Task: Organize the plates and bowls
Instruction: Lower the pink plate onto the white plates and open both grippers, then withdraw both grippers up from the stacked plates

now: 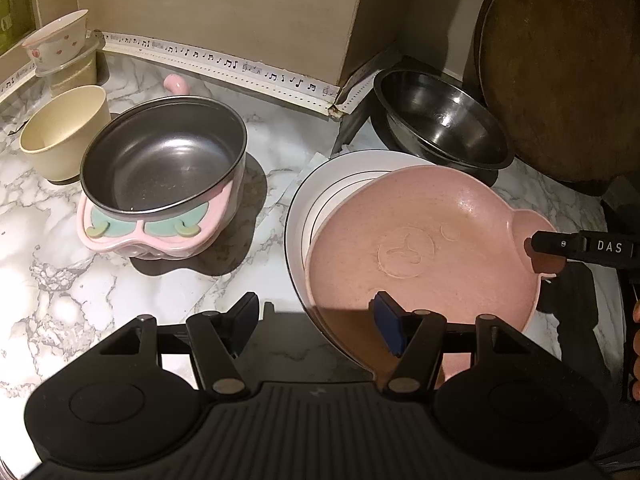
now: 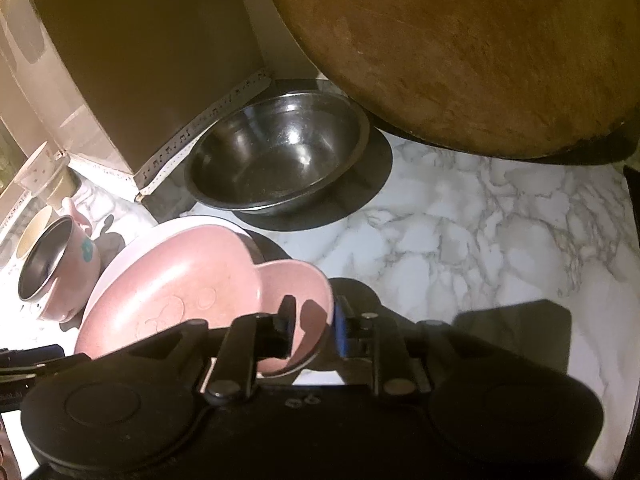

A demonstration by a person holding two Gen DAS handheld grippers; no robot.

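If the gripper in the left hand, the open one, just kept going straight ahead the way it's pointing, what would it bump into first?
Probably the pink plate: the left gripper hangs open, its right finger already over the plate's near rim. The left finger's line runs over bare marble counter, passing just right of the pink-based steel bowl. Depth is hard to judge.

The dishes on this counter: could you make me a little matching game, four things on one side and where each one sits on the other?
Things:
1. pink plate
2. steel bowl
3. cream cup
4. round board

Places:
A. leaning upright at the back right
B. far left, beside the pink-based pot
C. on the white plate, its ear in the right gripper
D. in the corner, in front of the board

Pairs: 1-C, 2-D, 3-B, 4-A
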